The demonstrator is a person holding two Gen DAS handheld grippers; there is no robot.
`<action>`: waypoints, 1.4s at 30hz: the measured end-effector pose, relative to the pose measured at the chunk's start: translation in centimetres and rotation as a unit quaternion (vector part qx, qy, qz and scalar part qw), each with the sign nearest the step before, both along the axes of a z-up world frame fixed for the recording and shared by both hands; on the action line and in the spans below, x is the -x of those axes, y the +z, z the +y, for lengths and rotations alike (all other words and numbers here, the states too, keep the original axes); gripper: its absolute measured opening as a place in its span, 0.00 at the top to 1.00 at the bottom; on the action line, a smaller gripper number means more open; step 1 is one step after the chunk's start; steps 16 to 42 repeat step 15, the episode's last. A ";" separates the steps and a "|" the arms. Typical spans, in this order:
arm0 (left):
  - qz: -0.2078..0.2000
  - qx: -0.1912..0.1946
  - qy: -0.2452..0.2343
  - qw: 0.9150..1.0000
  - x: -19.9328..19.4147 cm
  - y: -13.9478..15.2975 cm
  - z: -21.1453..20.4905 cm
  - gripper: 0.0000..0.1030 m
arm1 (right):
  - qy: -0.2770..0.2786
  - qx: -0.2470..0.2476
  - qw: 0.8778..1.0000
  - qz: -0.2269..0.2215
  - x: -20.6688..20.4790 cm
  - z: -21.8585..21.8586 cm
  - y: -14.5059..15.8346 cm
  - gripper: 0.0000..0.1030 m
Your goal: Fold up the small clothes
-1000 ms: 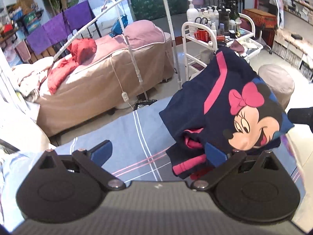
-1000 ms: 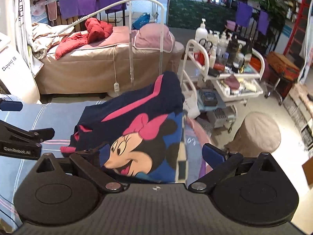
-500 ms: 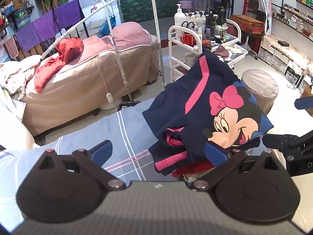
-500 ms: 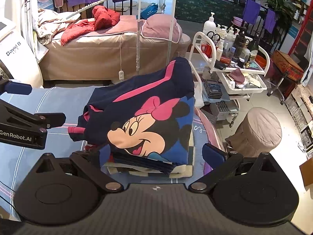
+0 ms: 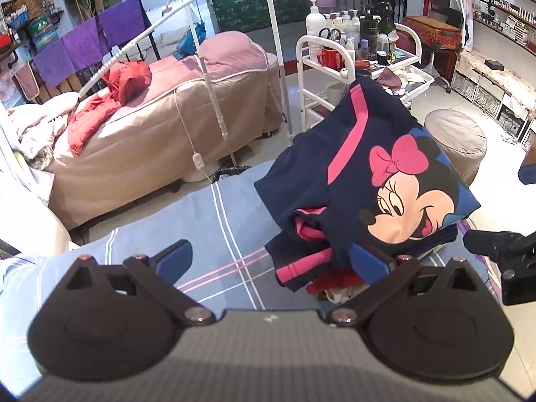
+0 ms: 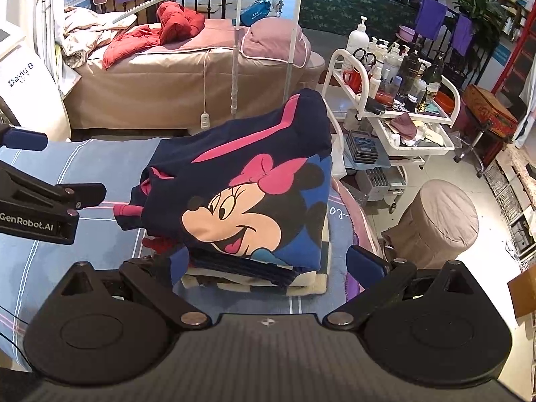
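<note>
A folded navy blue child's garment with pink stripes and a cartoon mouse print wearing a pink bow (image 5: 378, 181) is sitting on top of a small stack of folded clothes, which is resting on a pale blue bedsheet with white and pink stripes (image 5: 214, 234). Under it, in the right wrist view, a striped dark layer and a cream, checked folded piece (image 6: 254, 279) are showing at the near edge of the stack, and something red is peeking out at the left side. The left gripper (image 5: 271, 261) is hovering over the sheet with its blue-padded jaws spread wide and holding nothing; its right finger is lying just beside the near left corner of the stack, while its left finger is hanging over bare sheet. The right gripper (image 6: 276, 261) is facing the stack from the near side, its jaws also wide apart and empty, with the stack's front edge sitting between the two fingers. Each gripper is showing at the edge of the other's view. Beyond the sheet, a beige-covered massage bed with a pink pillow and a crumpled red jacket (image 6: 187, 67) is standing, and beside it a white metal trolley crowded with bottles (image 6: 395, 100) and a round taupe fabric stool (image 6: 442, 214).
</note>
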State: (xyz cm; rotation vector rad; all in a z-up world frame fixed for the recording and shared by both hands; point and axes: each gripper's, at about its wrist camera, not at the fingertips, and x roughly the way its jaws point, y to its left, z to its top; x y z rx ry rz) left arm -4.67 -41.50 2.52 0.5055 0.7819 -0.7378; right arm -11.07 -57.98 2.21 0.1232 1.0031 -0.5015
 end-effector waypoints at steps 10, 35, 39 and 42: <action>-0.010 0.019 -0.011 1.000 0.6 0.1 0.1 0.00 | 0.003 0.003 1.000 0.004 -0.1 0.1 -0.1 0.00; -0.009 0.011 -0.009 1.000 0.7 0.2 -0.2 0.00 | 0.006 0.005 1.000 0.005 -0.3 0.1 -0.2 0.00; -0.009 0.011 -0.009 1.000 0.7 0.2 -0.2 0.00 | 0.006 0.005 1.000 0.005 -0.3 0.1 -0.2 0.00; -0.009 0.011 -0.009 1.000 0.7 0.2 -0.2 0.00 | 0.006 0.005 1.000 0.005 -0.3 0.1 -0.2 0.00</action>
